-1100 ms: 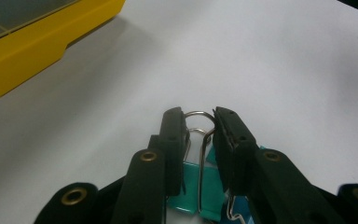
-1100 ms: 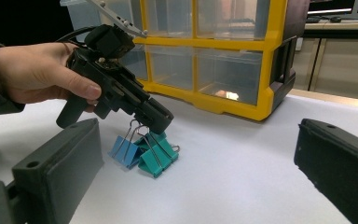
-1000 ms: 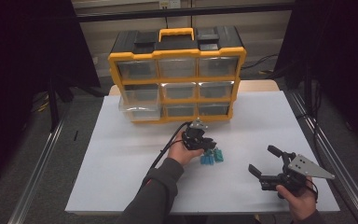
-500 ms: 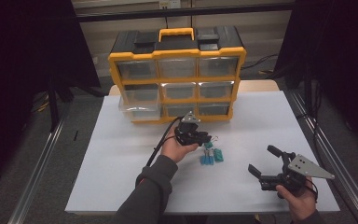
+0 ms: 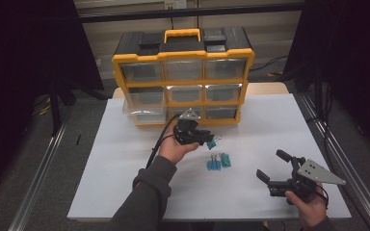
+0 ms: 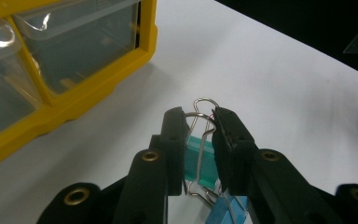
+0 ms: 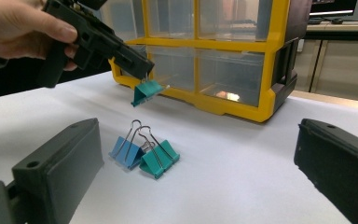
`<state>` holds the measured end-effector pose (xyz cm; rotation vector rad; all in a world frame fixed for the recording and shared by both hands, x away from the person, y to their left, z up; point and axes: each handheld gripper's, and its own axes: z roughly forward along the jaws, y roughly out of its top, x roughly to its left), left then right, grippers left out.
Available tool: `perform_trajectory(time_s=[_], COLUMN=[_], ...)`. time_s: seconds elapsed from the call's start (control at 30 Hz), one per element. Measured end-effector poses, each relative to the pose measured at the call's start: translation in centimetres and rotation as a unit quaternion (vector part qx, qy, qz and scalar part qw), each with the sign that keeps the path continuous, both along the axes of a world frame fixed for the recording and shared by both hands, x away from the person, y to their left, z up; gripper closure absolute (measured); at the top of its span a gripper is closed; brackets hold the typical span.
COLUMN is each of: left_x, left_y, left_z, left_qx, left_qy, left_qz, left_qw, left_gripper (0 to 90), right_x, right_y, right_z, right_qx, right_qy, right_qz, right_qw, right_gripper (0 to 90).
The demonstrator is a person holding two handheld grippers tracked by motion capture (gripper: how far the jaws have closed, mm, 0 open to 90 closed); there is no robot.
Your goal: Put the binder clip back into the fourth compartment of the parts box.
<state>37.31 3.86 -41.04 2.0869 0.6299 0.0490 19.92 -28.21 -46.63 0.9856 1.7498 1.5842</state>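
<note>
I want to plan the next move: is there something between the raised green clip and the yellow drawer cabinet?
Nothing visible. The left gripper holds the green clip in the air, with bare white table up to the drawer cabinet.

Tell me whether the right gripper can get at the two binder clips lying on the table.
Probably yes: the right gripper stands open, facing the blue clip and teal clip across bare table; the left gripper holds its clip above, aside.
</note>
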Motion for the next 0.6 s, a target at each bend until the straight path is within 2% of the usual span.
perform_trajectory(time_s=[0.37, 0.6], left_x=[-0.2, -0.3], left_y=[1.0, 1.8], left_z=[3.4, 5.7], left_qx=[0.006, -0.003], left_qy=[-0.007, -0.012], left_qz=[-0.005, 0.001], left_qw=[0.9999, 0.9999], left_gripper=[74.9, 74.9], right_x=[0.0, 0.0], right_y=[0.0, 0.0], right_z=[0.0, 0.0], right_qx=[-0.001, -0.001], right_qy=[-0.001, -0.003], right_qz=[-0.002, -0.002], right_qw=[1.0000, 1.0000], right_gripper=[0.3, 0.3])
